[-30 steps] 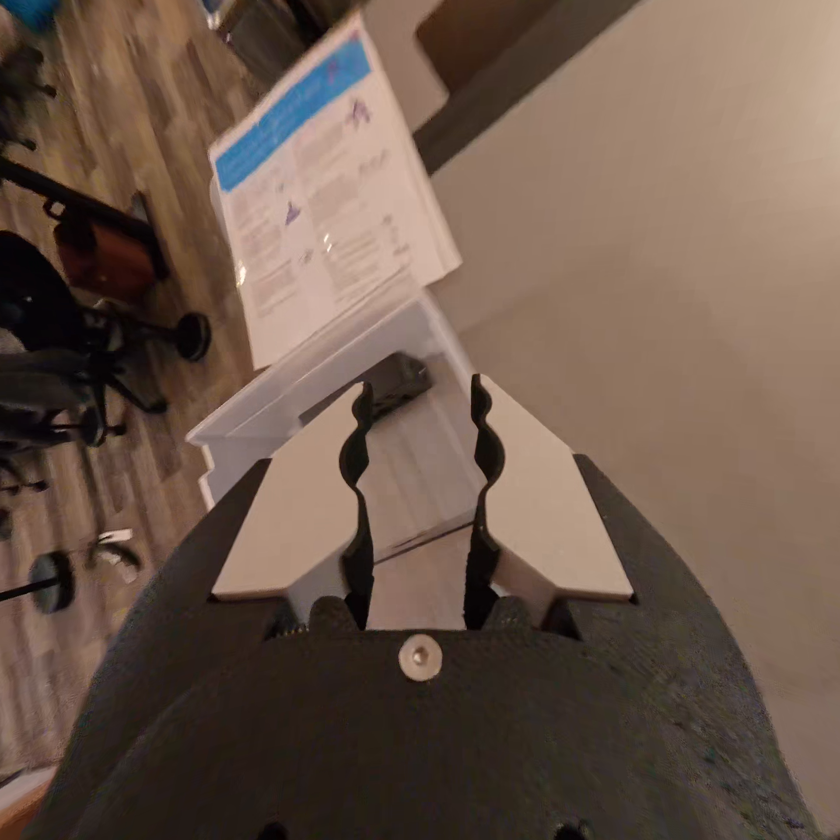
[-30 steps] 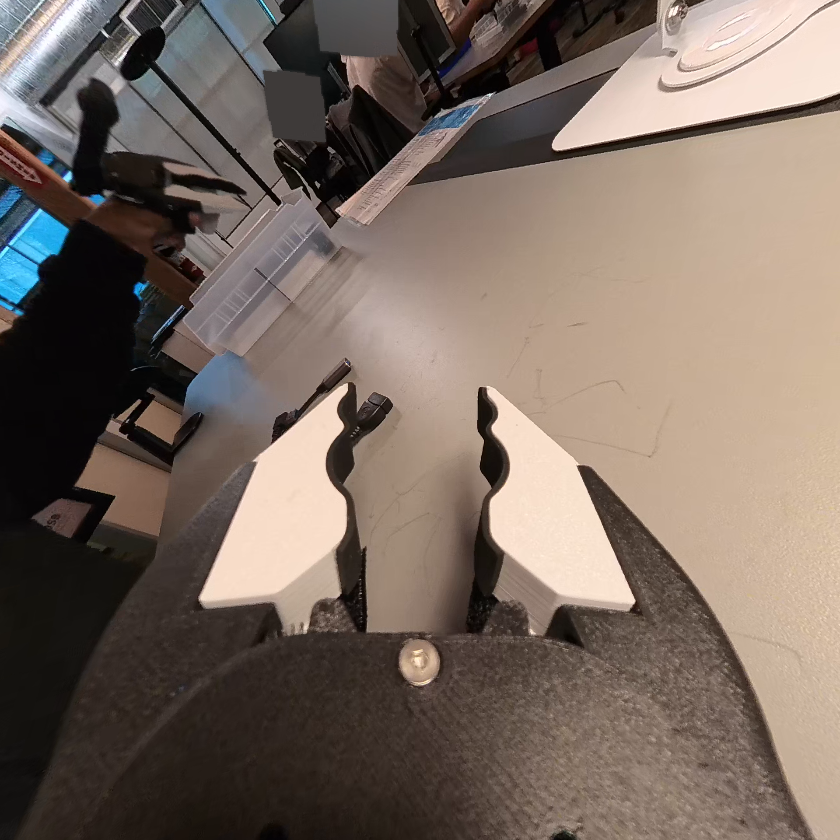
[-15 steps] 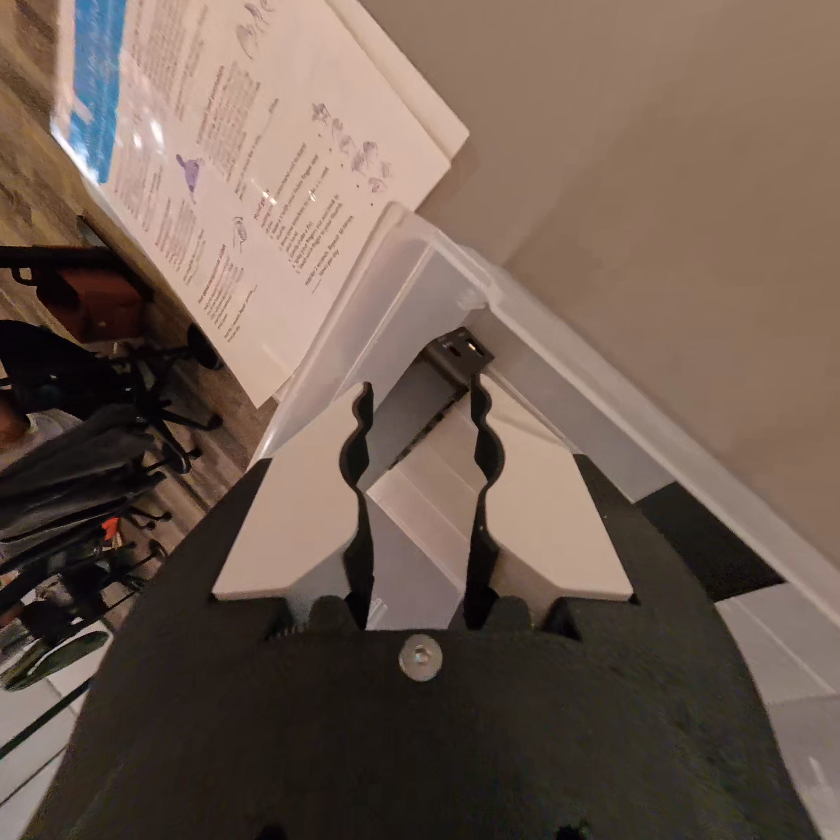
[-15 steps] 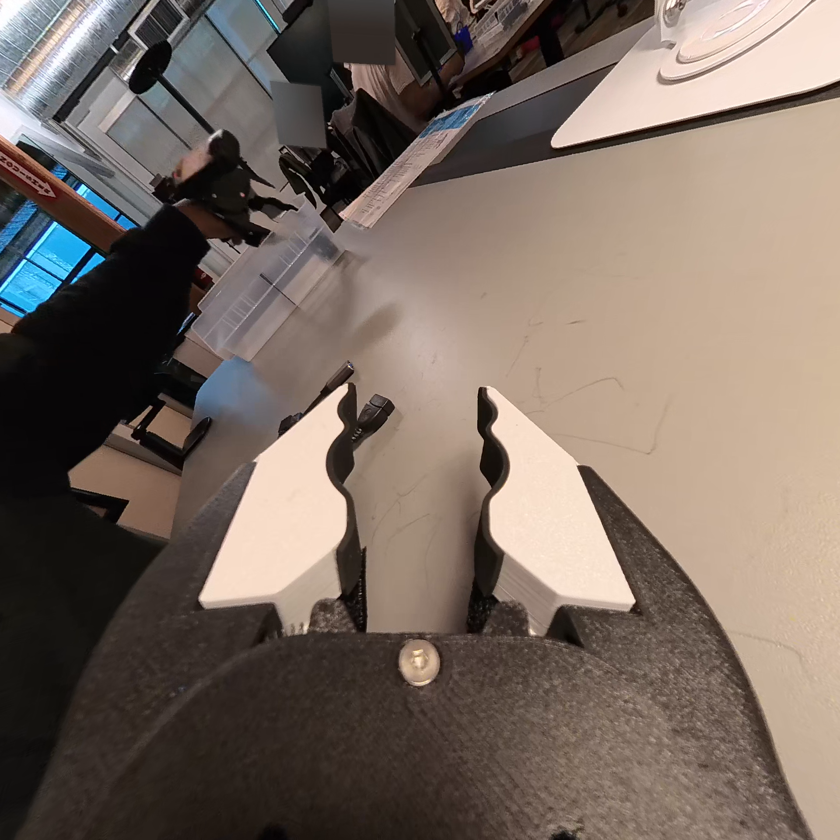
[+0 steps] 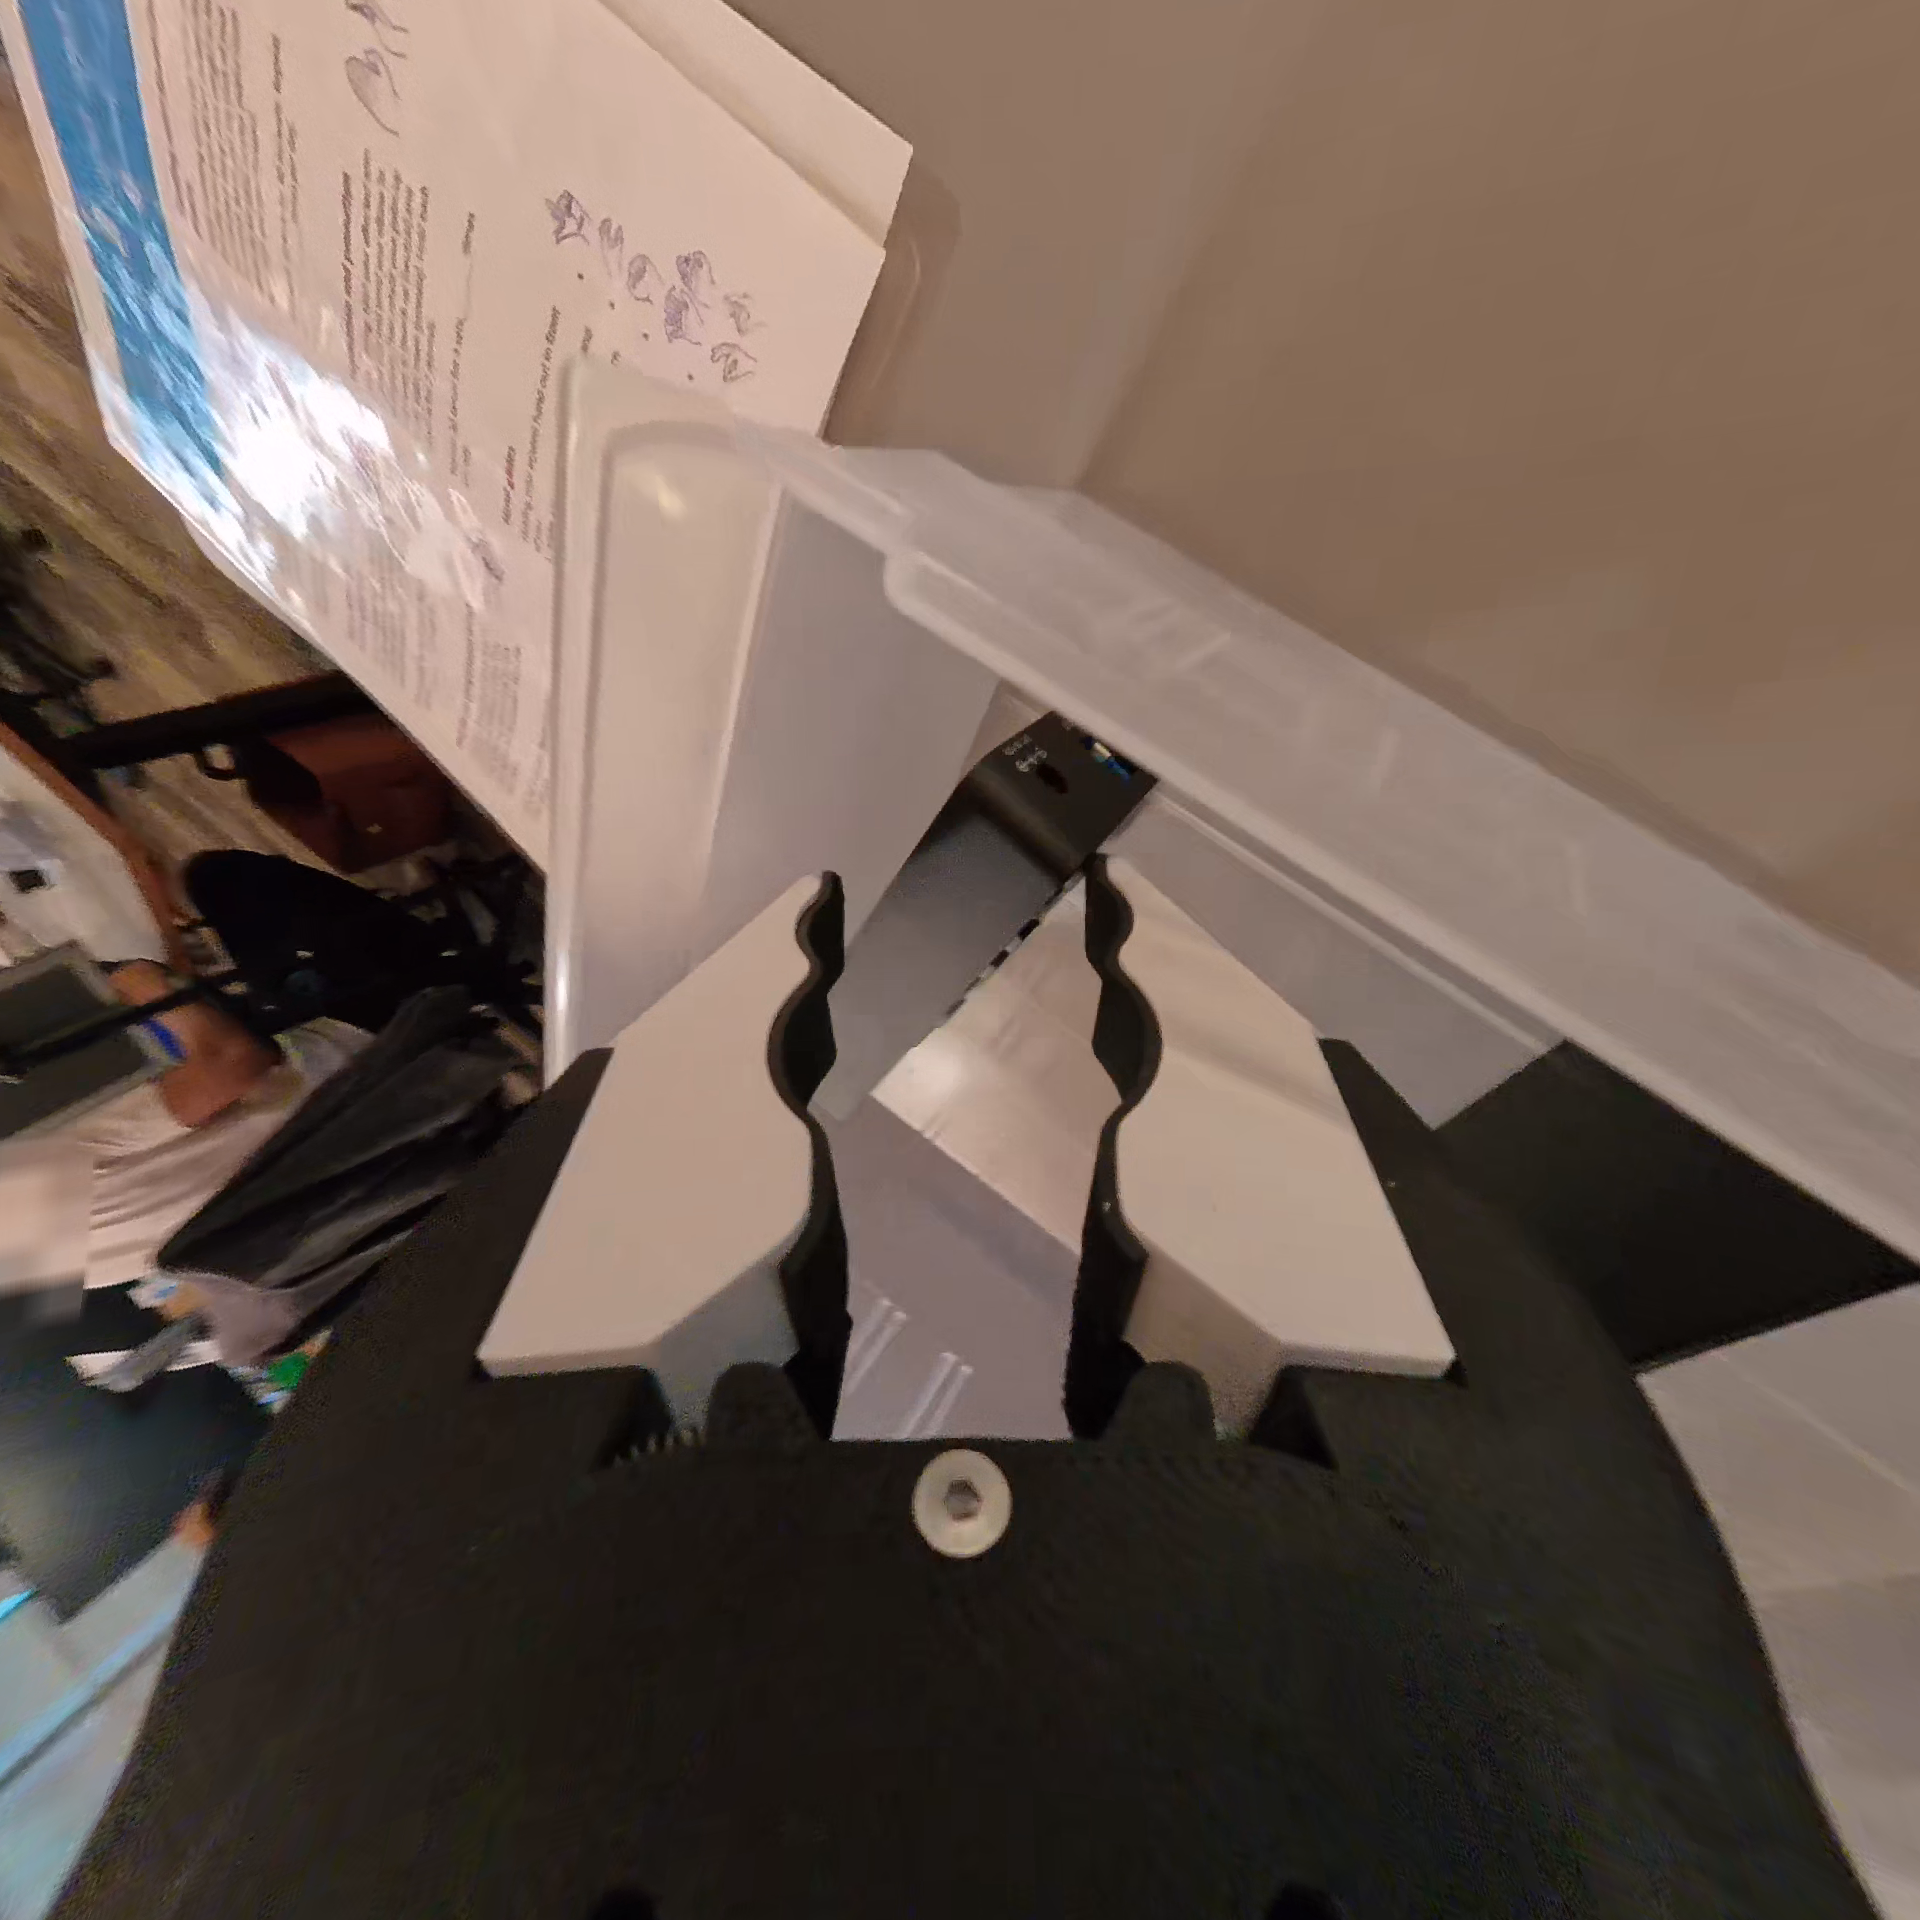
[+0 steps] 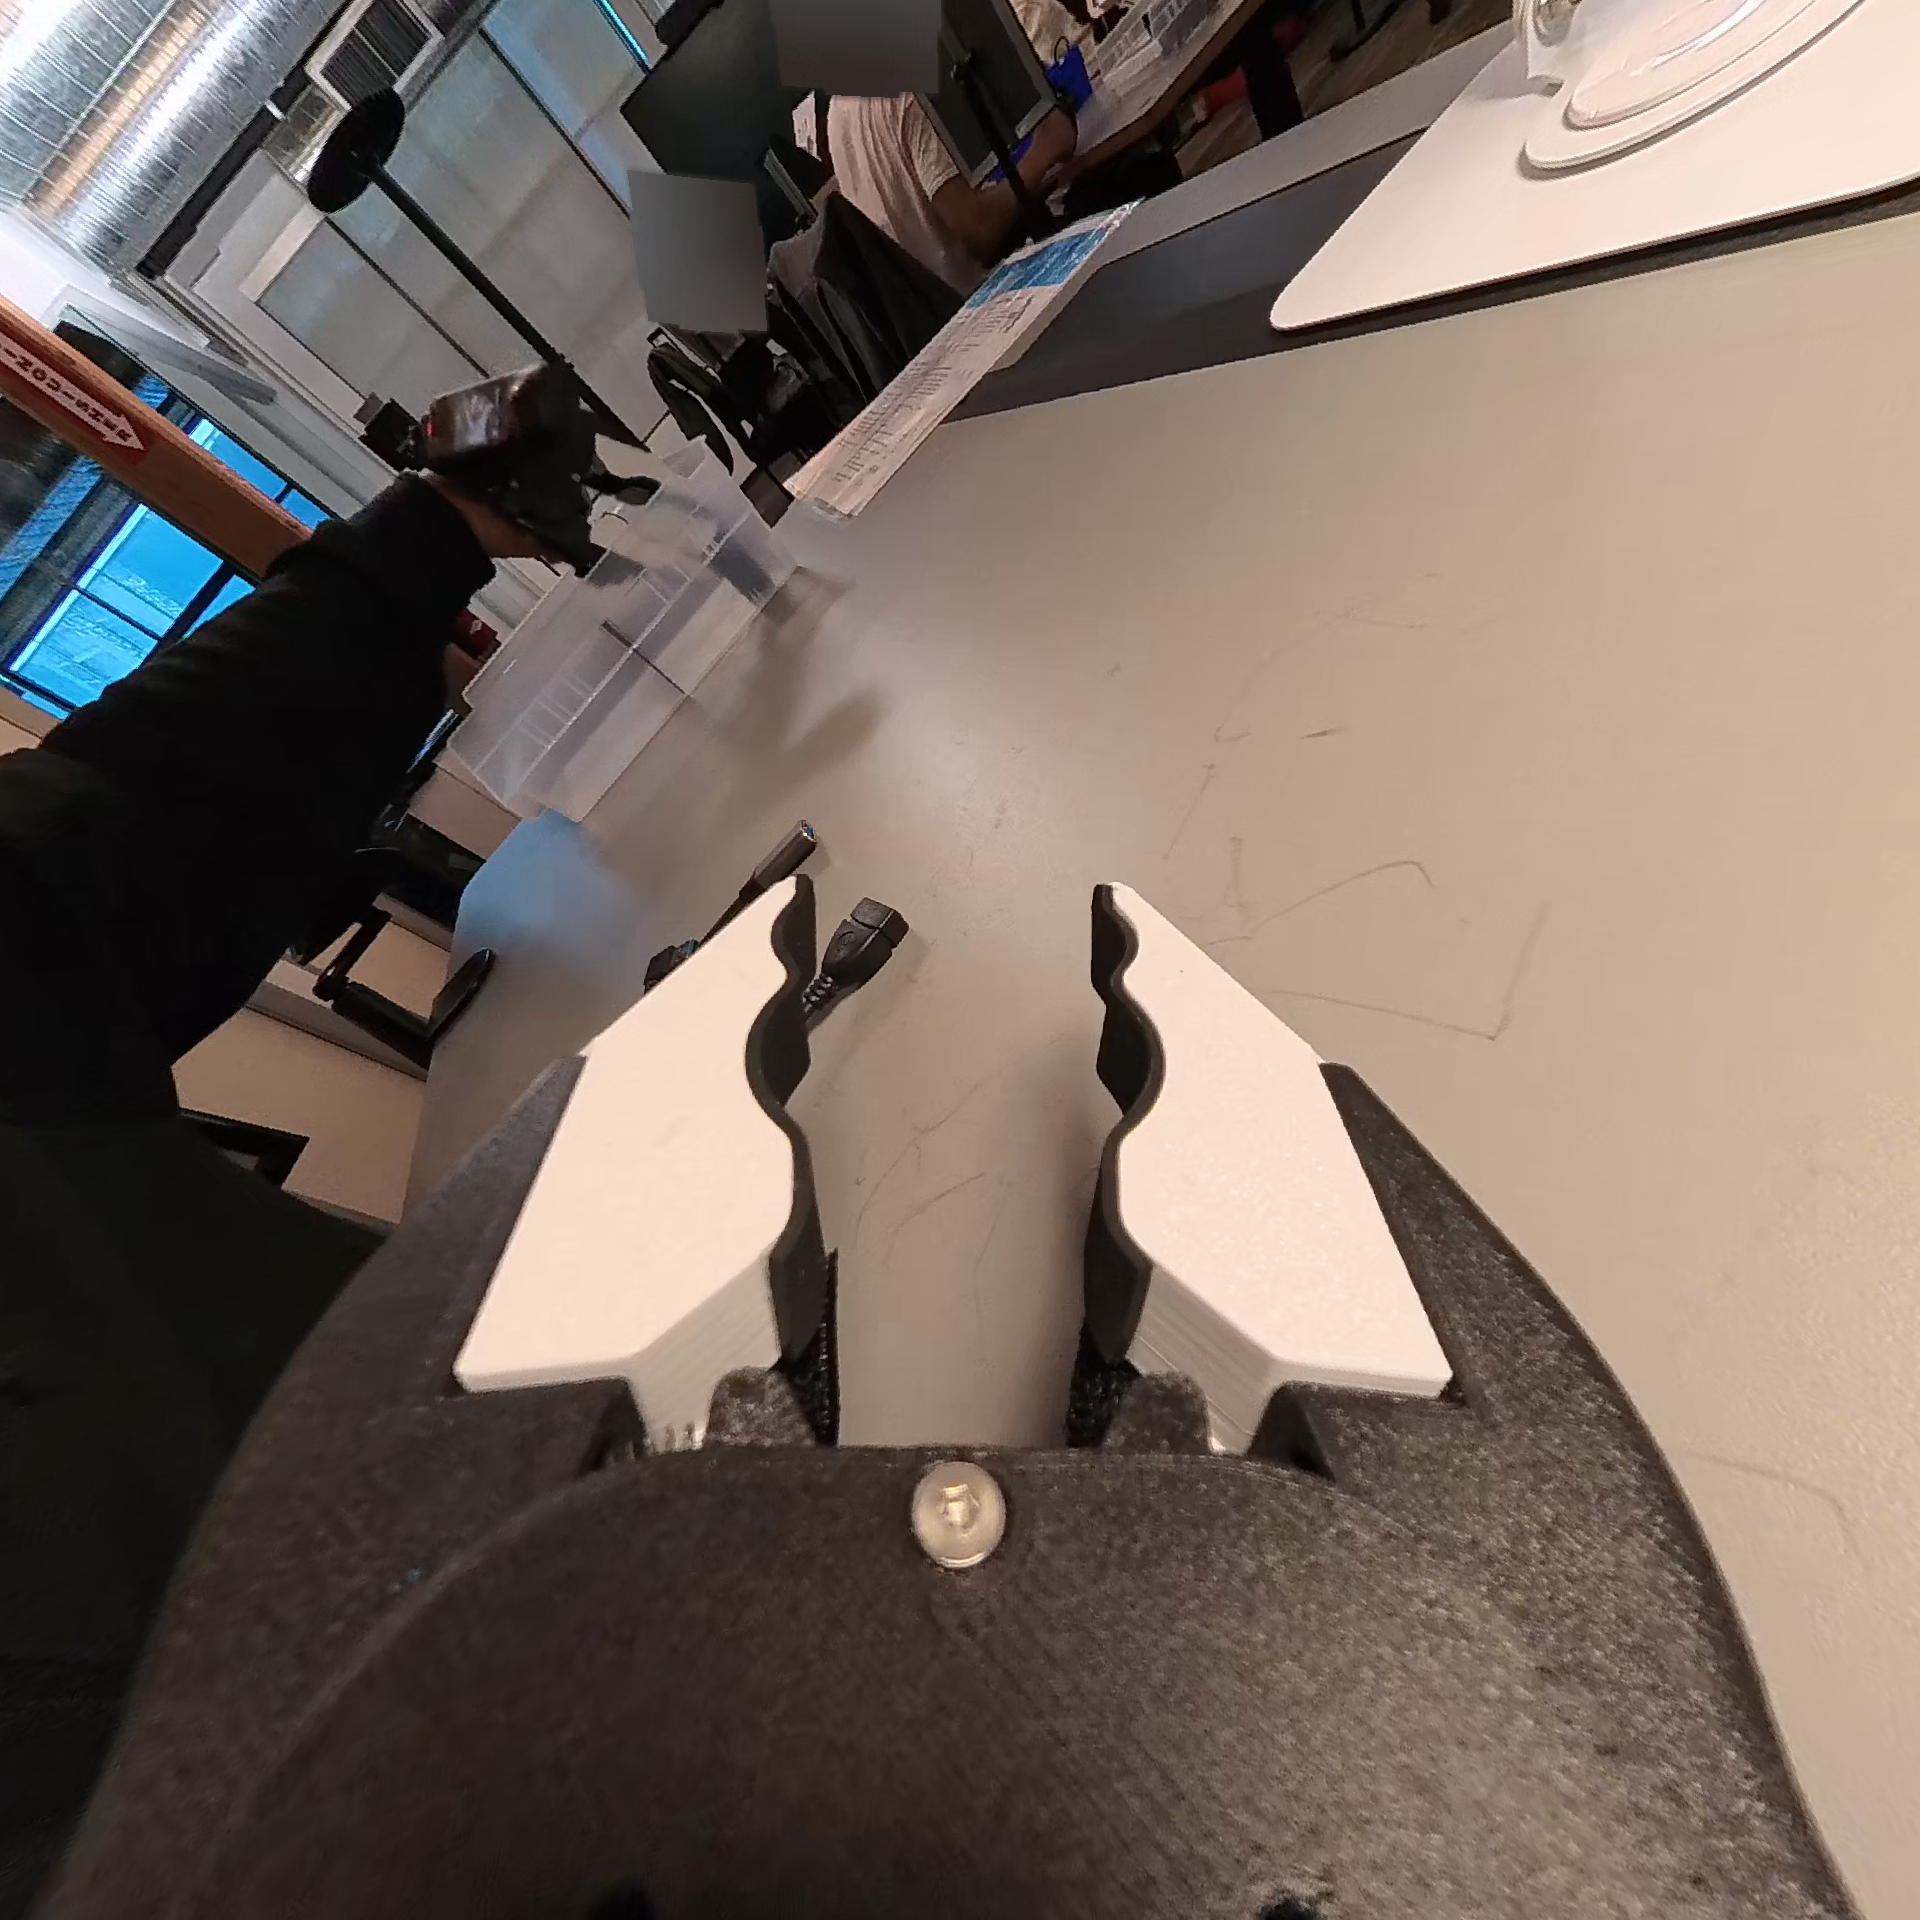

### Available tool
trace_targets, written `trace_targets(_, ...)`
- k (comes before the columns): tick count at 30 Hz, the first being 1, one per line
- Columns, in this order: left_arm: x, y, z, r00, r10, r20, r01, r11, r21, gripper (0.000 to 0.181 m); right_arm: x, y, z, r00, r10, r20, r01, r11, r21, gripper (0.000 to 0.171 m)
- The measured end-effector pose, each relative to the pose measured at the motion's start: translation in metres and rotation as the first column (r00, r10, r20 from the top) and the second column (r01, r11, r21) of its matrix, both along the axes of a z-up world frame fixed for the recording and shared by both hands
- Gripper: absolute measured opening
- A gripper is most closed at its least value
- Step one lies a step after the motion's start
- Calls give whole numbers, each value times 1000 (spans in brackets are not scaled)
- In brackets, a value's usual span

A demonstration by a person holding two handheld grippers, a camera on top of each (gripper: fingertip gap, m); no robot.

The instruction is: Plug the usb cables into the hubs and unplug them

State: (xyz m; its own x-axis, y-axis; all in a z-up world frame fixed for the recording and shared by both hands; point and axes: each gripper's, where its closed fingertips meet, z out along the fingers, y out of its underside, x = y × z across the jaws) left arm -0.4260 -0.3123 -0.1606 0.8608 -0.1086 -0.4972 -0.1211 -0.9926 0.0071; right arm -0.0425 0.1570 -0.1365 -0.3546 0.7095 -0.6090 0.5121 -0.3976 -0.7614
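Observation:
A grey USB hub point(image 5: 935, 935) leans inside a clear plastic bin point(image 5: 1195, 623), its dark end with ports up against the bin wall. My left gripper point(image 5: 956, 894) is open and reaches into the bin, its fingertips either side of the hub's upper part without closing on it. In the right wrist view the left gripper point(image 6: 540, 457) shows far off above the same bin point(image 6: 623, 644). My right gripper point(image 6: 945, 899) is open and empty over the grey table. A black USB cable end point(image 6: 862, 935) and a slim grey connector point(image 6: 784, 857) lie just past its left finger.
A laminated instruction sheet point(image 5: 416, 364) lies beyond the bin at the table edge. A white mat point(image 6: 1558, 187) with a round white object sits at the far right. The person's dark sleeve point(image 6: 208, 779) crosses the left side. Chairs and people are beyond the table. Across from one pair of fingers to the other is roughly 60 centimetres.
My left gripper has moved down and forward into the clear bin, closing in on the grey hub. The right gripper has stayed still and open.

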Motion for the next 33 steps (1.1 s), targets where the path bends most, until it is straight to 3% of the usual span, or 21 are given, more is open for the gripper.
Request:
trace_targets(8, -9, -6, -17, 979, -204, -25, 191, 947, -259, 47, 0, 0, 0, 1000, 3, 4, -3, 1000, -7, 53)
trace_targets(12, -10, -8, -9, 985, -170, 11, 167, 951, -259, 30, 0, 0, 0, 1000, 1, 3, -1, 1000, -11, 53)
trace_targets(15, -5, -13, 3, 986, -166, 27, 168, 957, -238, 30, 0, 1, 0, 1000, 0, 1, 0, 1000, -12, 53)
trace_targets(19, -3, -15, 43, 991, -119, -57, 110, 985, -136, 30, 0, 0, 1, 1000, 3, -1, -3, 1000, -10, 53)
trace_targets(24, 13, 20, 148, 942, -67, -329, 125, 980, 157, 30, 1, -2, 2, 1000, 13, -9, -13, 1000, -3, 53)
trace_targets(27, 59, 85, 210, 910, -59, -411, 251, 866, 432, 30, 2, -7, 3, 999, 35, -20, -34, 999, 15, 55)
trace_targets(30, 131, 173, 237, 923, -140, -358, 362, 632, 686, 30, 5, -11, 5, 998, 53, -46, -52, 998, 43, 58)
trace_targets(33, 215, 263, 232, 922, -306, -238, 346, 372, 861, 30, 9, -13, 13, 992, 53, -110, -45, 996, 81, 60)
